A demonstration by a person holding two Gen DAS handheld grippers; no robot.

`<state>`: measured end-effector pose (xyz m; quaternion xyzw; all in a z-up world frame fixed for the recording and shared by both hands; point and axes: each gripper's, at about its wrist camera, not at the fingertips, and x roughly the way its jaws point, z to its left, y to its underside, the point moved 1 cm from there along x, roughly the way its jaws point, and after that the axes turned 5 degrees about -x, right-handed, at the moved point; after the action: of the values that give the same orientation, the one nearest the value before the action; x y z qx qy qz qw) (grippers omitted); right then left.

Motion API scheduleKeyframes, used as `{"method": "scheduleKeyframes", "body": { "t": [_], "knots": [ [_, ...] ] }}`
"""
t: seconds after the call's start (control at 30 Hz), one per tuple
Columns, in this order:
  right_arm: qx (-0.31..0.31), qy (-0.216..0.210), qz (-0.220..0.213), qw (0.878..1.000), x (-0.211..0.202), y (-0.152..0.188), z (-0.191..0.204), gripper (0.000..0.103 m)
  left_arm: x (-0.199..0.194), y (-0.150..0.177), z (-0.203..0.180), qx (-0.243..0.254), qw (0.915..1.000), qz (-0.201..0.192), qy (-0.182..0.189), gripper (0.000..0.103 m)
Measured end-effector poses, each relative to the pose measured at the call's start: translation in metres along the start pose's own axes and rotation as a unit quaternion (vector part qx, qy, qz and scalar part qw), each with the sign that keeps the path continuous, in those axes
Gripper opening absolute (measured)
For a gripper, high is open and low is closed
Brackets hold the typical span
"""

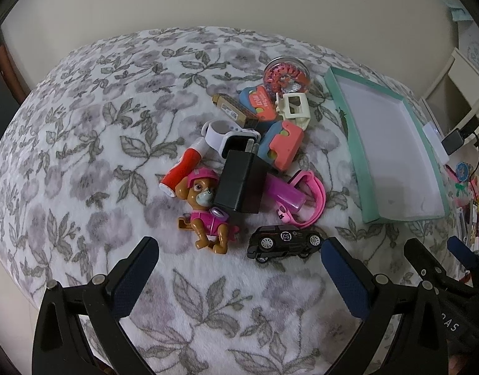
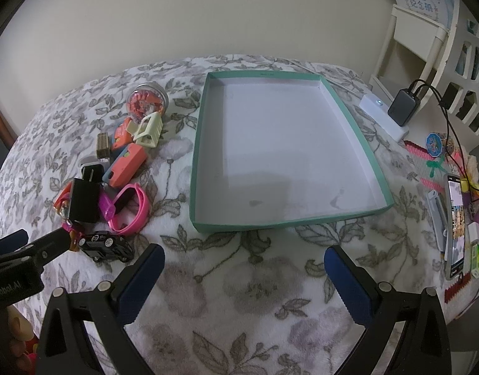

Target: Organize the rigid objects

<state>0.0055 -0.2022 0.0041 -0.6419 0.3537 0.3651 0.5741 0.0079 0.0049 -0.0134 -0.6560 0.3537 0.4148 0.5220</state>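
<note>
Both grippers, left gripper (image 1: 239, 268) and right gripper (image 2: 244, 276), hang wide open holding nothing. Toy pile (black car (image 1: 283, 241) nearest) sits just left of the teal tray (image 2: 197, 162).

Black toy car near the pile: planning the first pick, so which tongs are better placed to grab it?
Left. The left tongs stand open just short of the black toy car; the right tongs face the empty teal cardboard tray.
</note>
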Motion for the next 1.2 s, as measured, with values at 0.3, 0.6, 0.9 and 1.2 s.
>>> {"method": "scheduleKeyframes", "body": {
  "t": [0.3, 0.6, 0.9, 1.2],
  "knots": [
    [-0.001, 0.000, 0.001, 1.000, 0.001, 0.000, 0.000, 0.103, 0.000, -0.001, 0.001, -0.006, 1.0000, 0.001, -0.001, 0.103],
    [0.000, 0.000, 0.003, 1.000, 0.001, 0.000, 0.001, 0.103, 0.002, -0.001, 0.005, -0.013, 0.9999, 0.003, 0.001, 0.103],
    [0.006, -0.032, -0.001, 0.999, 0.004, -0.006, 0.013, 0.103, -0.003, -0.011, 0.027, -0.060, 0.9980, -0.013, -0.014, 0.103],
    [-0.035, -0.083, 0.017, 0.996, 0.012, -0.025, 0.059, 0.103, 0.005, -0.027, 0.061, -0.113, 0.9929, -0.010, -0.035, 0.103]
  ]
}}
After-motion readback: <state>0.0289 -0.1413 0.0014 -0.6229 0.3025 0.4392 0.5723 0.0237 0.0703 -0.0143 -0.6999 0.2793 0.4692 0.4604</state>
